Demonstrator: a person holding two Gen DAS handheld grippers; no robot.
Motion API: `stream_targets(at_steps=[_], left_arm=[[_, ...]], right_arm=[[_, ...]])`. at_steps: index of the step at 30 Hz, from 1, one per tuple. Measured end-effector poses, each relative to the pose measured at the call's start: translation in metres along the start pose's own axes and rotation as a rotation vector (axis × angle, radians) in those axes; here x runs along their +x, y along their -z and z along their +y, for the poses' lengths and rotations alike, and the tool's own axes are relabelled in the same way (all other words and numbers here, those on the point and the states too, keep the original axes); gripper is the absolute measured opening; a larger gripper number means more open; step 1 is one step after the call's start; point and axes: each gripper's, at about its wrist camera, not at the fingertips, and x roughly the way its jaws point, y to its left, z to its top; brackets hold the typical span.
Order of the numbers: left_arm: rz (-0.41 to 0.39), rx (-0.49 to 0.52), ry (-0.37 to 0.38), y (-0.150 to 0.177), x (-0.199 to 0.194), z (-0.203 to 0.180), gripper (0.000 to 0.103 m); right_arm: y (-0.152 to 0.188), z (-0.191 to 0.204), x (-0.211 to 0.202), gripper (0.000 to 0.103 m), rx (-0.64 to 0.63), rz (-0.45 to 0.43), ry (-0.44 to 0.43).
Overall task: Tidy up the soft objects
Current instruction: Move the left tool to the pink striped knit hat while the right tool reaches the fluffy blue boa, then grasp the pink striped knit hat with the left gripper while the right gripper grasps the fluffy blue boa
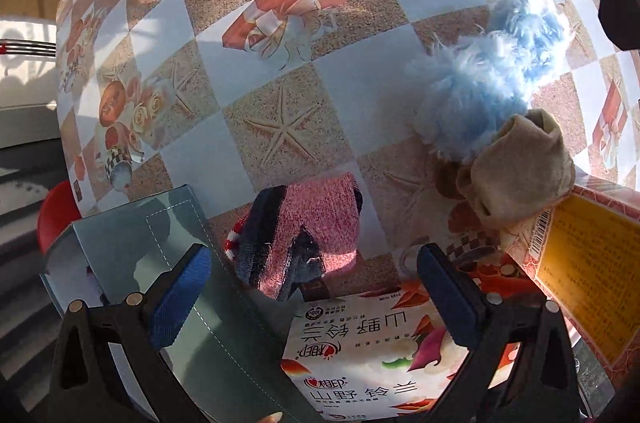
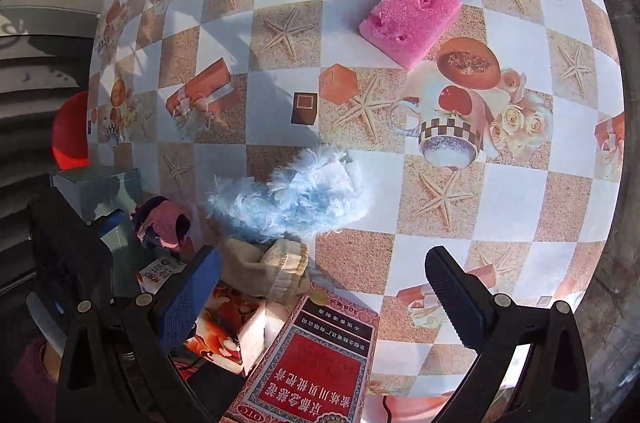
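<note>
While both my pairs of fingers stood wide and empty, the nearest soft thing to my left gripper (image 1: 314,287) was the pink knitted sock (image 1: 316,223), lying dead ahead of it and just beyond the tips, its length running away from me across the bench (image 1: 344,91). A dark blue sock (image 1: 260,227) lay touching it on the left, so a straight push forward would likely have caught both. Off to the right of that gripper sat the fluffy blue toy (image 1: 488,71) with a beige sock (image 1: 520,175) against its near edge.

My right gripper (image 2: 324,287) pointed at bare cloth; the blue toy (image 2: 296,195) lay ahead and left of its fingers, the beige sock (image 2: 264,267) just beside the left finger, and the pink sponge (image 2: 408,15) well beyond. I judged the left hand the nearer for the pink sock.

Boxes crowded the near edge, hiding the socks' lower ends, and I could not tell where the things were meant to go.
</note>
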Motion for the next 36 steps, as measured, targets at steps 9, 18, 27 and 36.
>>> stream_targets(at_steps=[9,18,27,36], left_arm=[[0.089,-0.054,0.064,-0.013,0.027,-0.001,0.103],[0.027,-0.069,0.161,-0.040,0.025,-0.007,0.103],[-0.181,-0.114,0.188,-0.058,-0.052,0.041,0.103],[-0.010,-0.125,0.136,-0.009,-0.010,0.033,0.103]], right_arm=[[-0.032,0.026,0.067,0.103,-0.178,0.117,0.149],[-0.012,-0.043,0.060,0.103,0.002,0.048,0.152],[0.041,-0.136,0.007,0.103,0.273,-0.122,0.058],[0.039,-0.064,0.018,0.102,-0.136,-0.147,0.231]])
